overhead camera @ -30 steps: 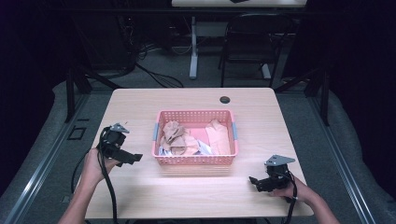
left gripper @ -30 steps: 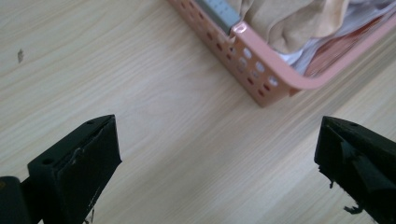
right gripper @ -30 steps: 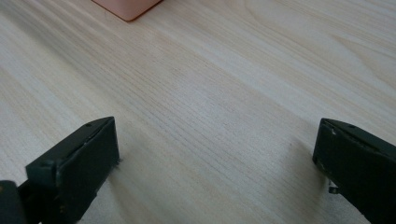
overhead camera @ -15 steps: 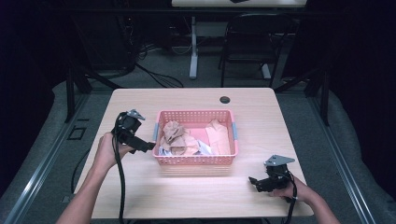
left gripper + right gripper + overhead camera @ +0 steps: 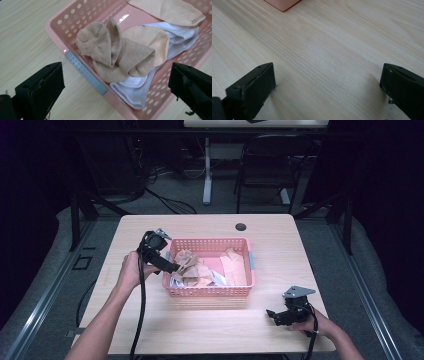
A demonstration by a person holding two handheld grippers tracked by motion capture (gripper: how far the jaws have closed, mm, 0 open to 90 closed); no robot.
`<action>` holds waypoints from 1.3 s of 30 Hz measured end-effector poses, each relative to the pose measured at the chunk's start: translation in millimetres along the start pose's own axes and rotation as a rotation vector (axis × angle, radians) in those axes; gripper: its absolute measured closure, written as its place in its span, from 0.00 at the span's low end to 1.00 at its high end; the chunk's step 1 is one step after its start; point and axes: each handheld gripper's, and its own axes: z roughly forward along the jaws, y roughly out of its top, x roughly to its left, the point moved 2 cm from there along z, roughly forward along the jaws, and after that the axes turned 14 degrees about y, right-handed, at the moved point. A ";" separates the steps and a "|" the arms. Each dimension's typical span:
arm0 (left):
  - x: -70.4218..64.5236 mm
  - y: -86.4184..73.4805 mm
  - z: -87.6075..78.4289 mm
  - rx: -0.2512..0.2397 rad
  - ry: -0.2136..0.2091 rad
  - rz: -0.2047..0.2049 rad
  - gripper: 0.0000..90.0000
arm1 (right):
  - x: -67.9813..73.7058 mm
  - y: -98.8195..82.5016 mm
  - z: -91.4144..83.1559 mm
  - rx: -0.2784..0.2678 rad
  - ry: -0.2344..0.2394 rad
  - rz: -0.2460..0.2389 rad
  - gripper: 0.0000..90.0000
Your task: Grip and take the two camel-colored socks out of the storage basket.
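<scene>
A pink perforated basket [image 5: 210,290] stands mid-table and holds a crumpled tan sock [image 5: 190,266], a peach sock [image 5: 235,265] and white socks [image 5: 216,279]. My left gripper [image 5: 170,268] hovers open over the basket's left rim, its jaws spread wide above the tan sock [image 5: 112,52] and the white socks [image 5: 140,90], touching neither. A grey handle strip [image 5: 86,73] runs along the basket's rim [image 5: 60,32]. My right gripper [image 5: 274,315] rests open low over bare table at the front right, and a corner of the basket [image 5: 283,4] shows far ahead of it.
The light wooden table [image 5: 200,325] has a round black grommet [image 5: 241,227] near its far edge. Beyond the table stand a black chair [image 5: 265,165] and a white table leg [image 5: 207,175], with cables on the grey floor. Bare wood lies in front of the basket.
My left gripper has travelled from the table's left side rightward, up to the basket's left rim and over the socks. The right gripper has stayed put.
</scene>
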 end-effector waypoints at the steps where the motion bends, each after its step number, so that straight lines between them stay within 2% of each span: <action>1: -0.8 1.4 1.9 0.001 0.000 0.003 0.00 | 0.0 0.0 0.0 0.000 0.000 0.000 0.00; 8: -7.4 12.4 21.9 0.021 -0.010 0.002 0.00 | -0.1 -0.1 0.1 -0.001 0.001 0.000 0.00; 16: -17.4 27.0 42.7 0.064 -0.036 0.029 0.01 | -0.3 0.1 -0.1 0.004 0.003 -0.002 0.00; 20: -24.7 32.6 51.5 0.083 -0.026 0.047 0.05 | -0.2 0.1 0.0 0.001 0.003 -0.001 0.00; 23: -29.2 35.1 61.5 0.115 -0.001 0.057 0.07 | -0.4 0.1 -0.1 0.003 0.005 -0.003 0.00; 30: -28.0 34.2 74.5 0.157 0.028 0.048 0.20 | -0.4 0.1 0.0 0.002 0.005 -0.003 0.00; 31: -27.1 34.0 76.0 0.151 0.039 0.039 0.24 | -0.4 0.1 -0.1 0.003 0.005 -0.003 0.00; 35: -23.4 32.0 81.9 0.171 0.037 0.021 0.33 | -0.4 0.1 0.0 0.002 0.005 -0.003 0.00; 39: -23.5 31.1 84.7 0.190 0.036 0.029 0.43 | -0.4 0.1 -0.1 0.003 0.005 -0.003 0.00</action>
